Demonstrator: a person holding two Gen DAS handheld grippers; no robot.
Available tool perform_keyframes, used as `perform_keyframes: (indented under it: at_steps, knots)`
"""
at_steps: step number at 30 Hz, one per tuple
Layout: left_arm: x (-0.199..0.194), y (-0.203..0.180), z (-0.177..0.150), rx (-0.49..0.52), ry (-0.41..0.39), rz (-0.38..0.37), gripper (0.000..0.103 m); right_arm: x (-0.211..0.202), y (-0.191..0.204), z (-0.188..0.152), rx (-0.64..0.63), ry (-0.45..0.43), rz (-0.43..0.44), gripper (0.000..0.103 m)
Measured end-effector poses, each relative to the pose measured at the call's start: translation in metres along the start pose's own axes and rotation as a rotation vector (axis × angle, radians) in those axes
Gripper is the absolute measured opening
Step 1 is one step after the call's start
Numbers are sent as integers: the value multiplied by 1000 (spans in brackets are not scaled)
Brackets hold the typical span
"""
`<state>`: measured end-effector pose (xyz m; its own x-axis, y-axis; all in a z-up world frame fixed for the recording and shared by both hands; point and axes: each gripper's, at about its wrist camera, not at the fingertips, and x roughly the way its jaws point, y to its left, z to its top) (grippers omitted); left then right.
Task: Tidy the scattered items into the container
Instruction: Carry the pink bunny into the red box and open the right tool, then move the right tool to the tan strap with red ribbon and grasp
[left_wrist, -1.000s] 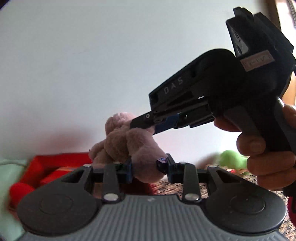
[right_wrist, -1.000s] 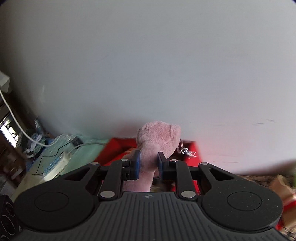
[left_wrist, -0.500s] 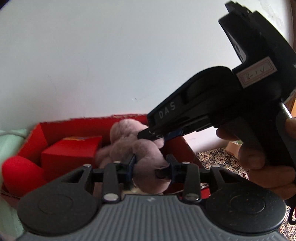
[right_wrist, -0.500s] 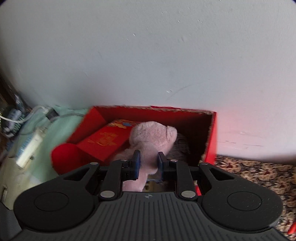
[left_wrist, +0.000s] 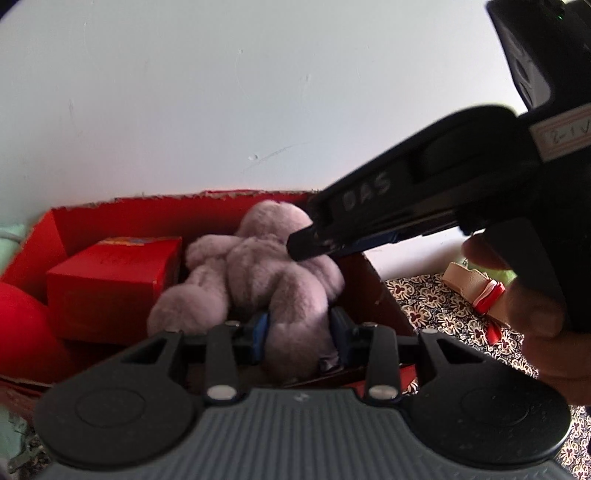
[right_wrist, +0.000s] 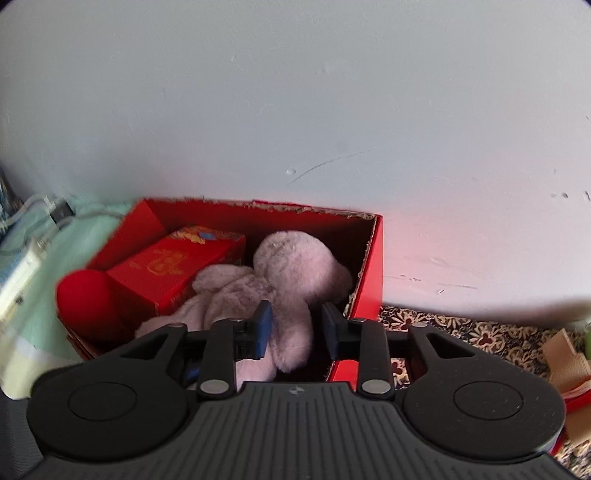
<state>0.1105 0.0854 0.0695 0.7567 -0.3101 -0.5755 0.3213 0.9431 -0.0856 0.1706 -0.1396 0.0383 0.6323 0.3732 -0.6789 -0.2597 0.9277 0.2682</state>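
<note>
Lowered since a second ago, the plush (right_wrist: 284, 280) lies inside the box (right_wrist: 371, 273); right claw (right_wrist: 295, 328) has spread open, left claw (left_wrist: 300, 332) pinches its leg.

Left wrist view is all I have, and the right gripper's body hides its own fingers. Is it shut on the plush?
Observer: No. The right wrist view shows the right gripper open, with a dark gap between its right pad and the plush toy, which lies inside the red box.
Operator: Anything left of the box? I only see a green sliver there.
Observer: A white power strip and grey cables lie on that green surface, just outside the box.
</note>
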Motion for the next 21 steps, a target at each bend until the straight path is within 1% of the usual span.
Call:
perform_keyframes:
  at_steps: [3,6,8,10,12,13,14,17,19,21]
  knots:
    - [-12,-2,1,23,-33,32,44,-3,-3,0,21,-13,16,47]
    - [-26,-5,2,45,-67,70,47,-6,3,-3,8,-28,10,47]
    - [-36,-9,2,52,-94,74,50,-14,0,-5,20,-44,35,47]
    - [-44,-17,4,58,-116,50,50,-23,-5,-8,37,-61,59,47]
    - [-52,-26,7,73,-135,16,53,-32,-11,-12,47,-73,56,50]
    - [-54,-33,7,86,-142,-6,58,-37,-15,-15,48,-81,46,52]
    - [-56,-41,6,99,-148,-31,65,-42,-19,-19,46,-89,33,53]
    - [-53,-68,2,139,-151,-101,79,-60,-39,-35,44,-113,-32,57]
    - [-43,-87,-2,154,-132,-152,82,-72,-60,-49,60,-119,-100,58]
    - [-29,-104,-7,163,-95,-205,82,-83,-88,-63,108,-118,-166,58]
